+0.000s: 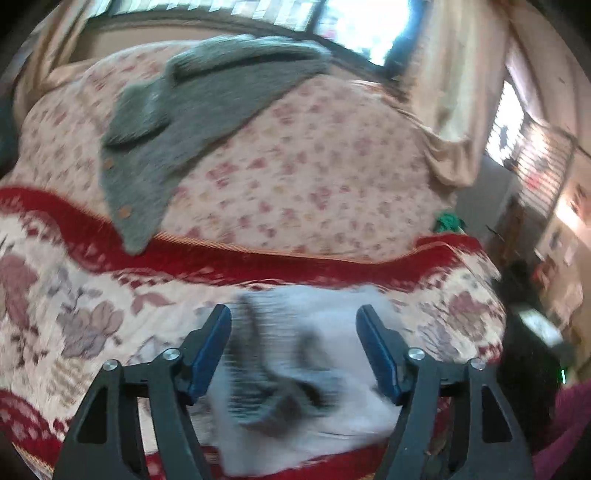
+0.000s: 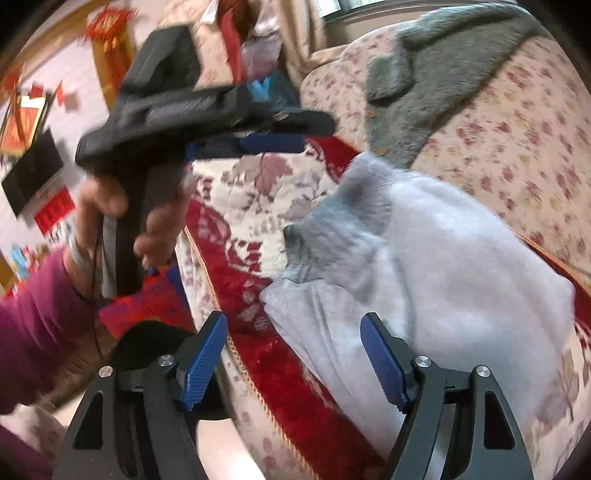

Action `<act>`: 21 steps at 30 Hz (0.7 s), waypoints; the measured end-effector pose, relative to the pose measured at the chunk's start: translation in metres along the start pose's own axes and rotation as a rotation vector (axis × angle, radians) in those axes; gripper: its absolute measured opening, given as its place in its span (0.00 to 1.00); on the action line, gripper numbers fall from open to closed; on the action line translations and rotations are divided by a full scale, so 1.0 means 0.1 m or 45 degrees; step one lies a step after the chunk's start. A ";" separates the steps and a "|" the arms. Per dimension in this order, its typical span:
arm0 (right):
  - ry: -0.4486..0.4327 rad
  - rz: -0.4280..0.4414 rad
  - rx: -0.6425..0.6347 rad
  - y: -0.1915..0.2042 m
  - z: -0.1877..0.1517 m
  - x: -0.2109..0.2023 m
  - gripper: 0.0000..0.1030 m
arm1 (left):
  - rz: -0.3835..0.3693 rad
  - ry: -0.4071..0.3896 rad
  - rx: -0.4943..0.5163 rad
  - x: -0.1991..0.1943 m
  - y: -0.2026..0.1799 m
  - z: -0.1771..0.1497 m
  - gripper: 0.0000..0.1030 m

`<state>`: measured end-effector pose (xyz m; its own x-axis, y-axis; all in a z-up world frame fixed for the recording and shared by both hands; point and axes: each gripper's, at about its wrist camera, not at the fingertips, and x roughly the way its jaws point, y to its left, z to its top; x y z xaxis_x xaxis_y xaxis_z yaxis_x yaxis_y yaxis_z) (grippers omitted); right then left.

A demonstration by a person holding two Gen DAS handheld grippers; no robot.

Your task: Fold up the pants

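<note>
pants (image 2: 424, 266) bunched on blanket (image 2: 236, 184), axis unclear.

Daylight came through barred windows (image 1: 373, 26) with beige curtains (image 1: 454, 92), a floral bedspread (image 1: 332, 166) covered the bed, and red decorations (image 2: 107, 26) hung on the wall.

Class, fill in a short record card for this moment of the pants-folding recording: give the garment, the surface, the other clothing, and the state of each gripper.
Garment: pale pants, bunched in a heap, not yet folded flat
Surface: red floral blanket over a floral sheet
Other clothing: grey garment lying farther back on the sheet
Left gripper: open, above the pants, holding nothing
Right gripper: open, at the heap's near edge, holding nothing
Image quality: motion blur
</note>
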<state>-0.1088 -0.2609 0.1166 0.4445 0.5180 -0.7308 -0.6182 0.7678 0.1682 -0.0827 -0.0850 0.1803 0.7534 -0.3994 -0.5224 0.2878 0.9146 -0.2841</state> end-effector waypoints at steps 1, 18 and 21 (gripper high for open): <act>-0.013 -0.038 0.021 -0.08 -0.02 -0.12 0.78 | -0.014 0.006 0.039 0.00 -0.14 -0.01 0.72; 0.013 -0.218 0.301 -0.84 -0.13 -0.45 0.78 | 0.355 0.263 0.428 0.67 -0.72 -0.48 0.72; 0.008 -0.211 0.273 -0.82 -0.10 -0.45 0.78 | 0.368 0.326 0.503 0.65 -0.63 -0.61 0.61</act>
<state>-0.0849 -0.3510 0.1294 0.5240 0.3767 -0.7639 -0.3853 0.9047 0.1818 -0.0879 -0.1728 0.1155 0.6809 -0.0859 -0.7273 0.3274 0.9241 0.1973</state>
